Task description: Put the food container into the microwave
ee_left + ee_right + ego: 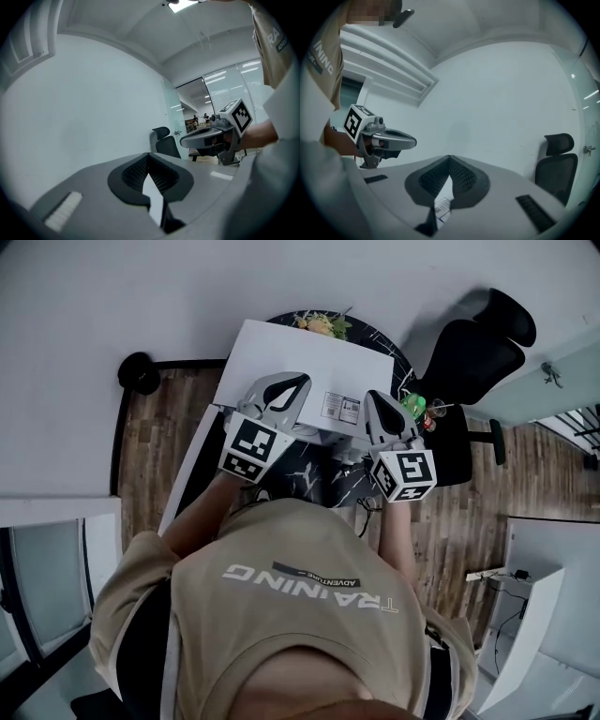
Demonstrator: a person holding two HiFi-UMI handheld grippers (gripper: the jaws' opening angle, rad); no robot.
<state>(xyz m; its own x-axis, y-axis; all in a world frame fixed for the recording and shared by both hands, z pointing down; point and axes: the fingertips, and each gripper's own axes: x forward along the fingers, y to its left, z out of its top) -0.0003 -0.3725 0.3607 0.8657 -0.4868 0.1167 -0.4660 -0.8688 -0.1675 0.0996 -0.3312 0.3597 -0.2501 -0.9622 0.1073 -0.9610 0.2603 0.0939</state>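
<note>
Holding the left tongs [286,390] clenched on nothing, tips meeting and only a white sliver showing through the gap below them, I'm hovering over the near left part of the white box that I'm taking for the microwave [309,362]. It's sitting on the dark marbled table [309,479] with its long axis running across in front of me, left to right and slightly skewed. I'm looking down on its top, so I'm not seeing a door or which face opens. Its printed label [339,409] is lying between the two tools, nearer the right one. I'm holding the right tongs [377,404] clenched and empty as well, over the near right part of the box, and that label is peeking through their lower gap. The food container is what I'm searching for, and I'm not picking it out in any view. A yellow and green cluster [319,324] is showing at the far edge behind the box, roughly midway between both hands, but I cannot tell whether that is it. Further right, a green bottle [415,407] is standing near the right tongs, with a black chair [478,352] beyond.
</note>
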